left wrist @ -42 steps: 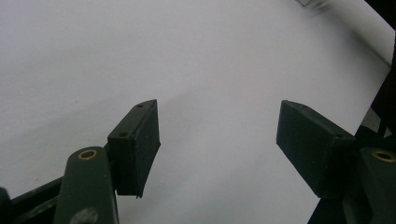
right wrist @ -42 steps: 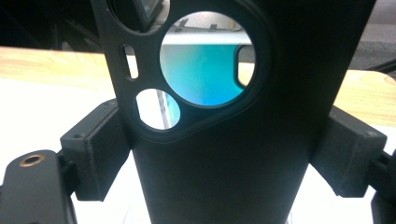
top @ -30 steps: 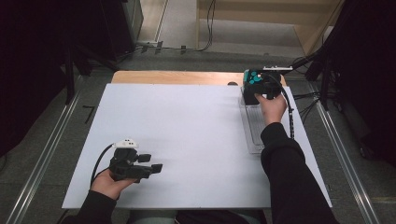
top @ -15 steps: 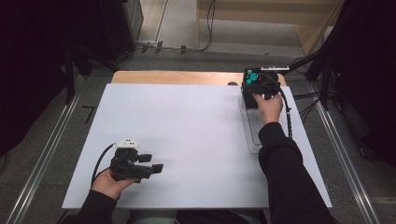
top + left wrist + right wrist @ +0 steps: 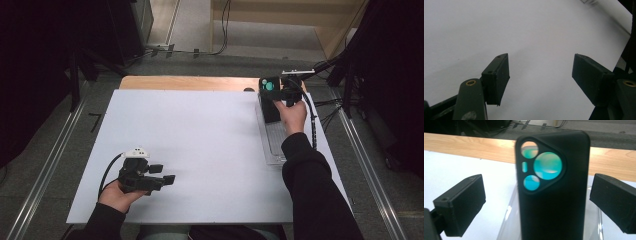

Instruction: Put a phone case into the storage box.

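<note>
Black phone case [image 5: 554, 192] with teal-backed camera cutouts, stood upright in clear tray [image 5: 272, 142] at worktop's [image 5: 200, 145] far right, between spread right claw [image 5: 537, 205], untouched. Left claw [image 5: 540, 75] spread, empty, near front-left edge.

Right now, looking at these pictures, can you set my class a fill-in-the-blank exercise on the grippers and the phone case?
1. The black phone case stands in a clear plastic ____.
2. The right gripper has its jaws ____ on either side of the case.
3. The left gripper hangs over the ____ table sheet, holding nothing.
4. The case's camera cut-outs show a ____ colour.

Missing words: tray; open; white; turquoise
</note>
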Demonstrator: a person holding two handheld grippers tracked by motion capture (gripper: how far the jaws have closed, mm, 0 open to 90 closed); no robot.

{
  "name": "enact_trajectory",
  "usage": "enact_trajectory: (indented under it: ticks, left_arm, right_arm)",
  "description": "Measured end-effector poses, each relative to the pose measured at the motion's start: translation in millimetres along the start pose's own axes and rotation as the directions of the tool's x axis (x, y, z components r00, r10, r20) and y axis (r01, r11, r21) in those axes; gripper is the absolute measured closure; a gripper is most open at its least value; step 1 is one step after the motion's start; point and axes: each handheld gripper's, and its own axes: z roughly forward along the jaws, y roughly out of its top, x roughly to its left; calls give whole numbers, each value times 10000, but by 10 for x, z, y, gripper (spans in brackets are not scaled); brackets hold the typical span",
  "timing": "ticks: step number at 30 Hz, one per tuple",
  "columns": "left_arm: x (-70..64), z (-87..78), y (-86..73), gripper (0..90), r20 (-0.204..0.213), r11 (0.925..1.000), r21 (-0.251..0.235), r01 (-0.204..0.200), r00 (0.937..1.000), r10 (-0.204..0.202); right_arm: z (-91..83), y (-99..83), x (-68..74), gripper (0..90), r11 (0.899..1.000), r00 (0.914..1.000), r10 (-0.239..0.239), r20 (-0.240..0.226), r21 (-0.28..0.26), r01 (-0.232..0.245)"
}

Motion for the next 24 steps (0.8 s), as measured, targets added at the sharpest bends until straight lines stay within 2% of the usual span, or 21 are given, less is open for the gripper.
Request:
enact_trajectory:
  ticks: [1,4,8,13,19,24]
  left_arm:
    - [4,0,2,303,19,10000,3,9,10000,-9]
    - [10,4,8,302,32,10000,39,-18,10000,18]
    - [24,4,19,302,61,10000,73,40,10000,-41]
    - [41,-2,33,301,167,10000,-1,98,9998,-98]
    - [60,16,40,301,188,9999,112,82,9998,-84]
    - [82,10,43,301,200,9999,97,119,9997,-121]
  right_arm:
    - [-17,0,9,0,9999,9999,-88,-112,81,89]
    - [-87,-22,51,0,9998,9990,-167,-409,-108,162]
    - [-131,-63,98,0,9999,9977,-151,-653,42,154]
    - [-175,-103,134,0,9997,9936,137,-1120,203,-115]
    - [-229,-141,240,0,9993,9862,-59,-1654,347,118]
    - [-233,-203,355,0,9975,9762,-265,-2152,587,400]
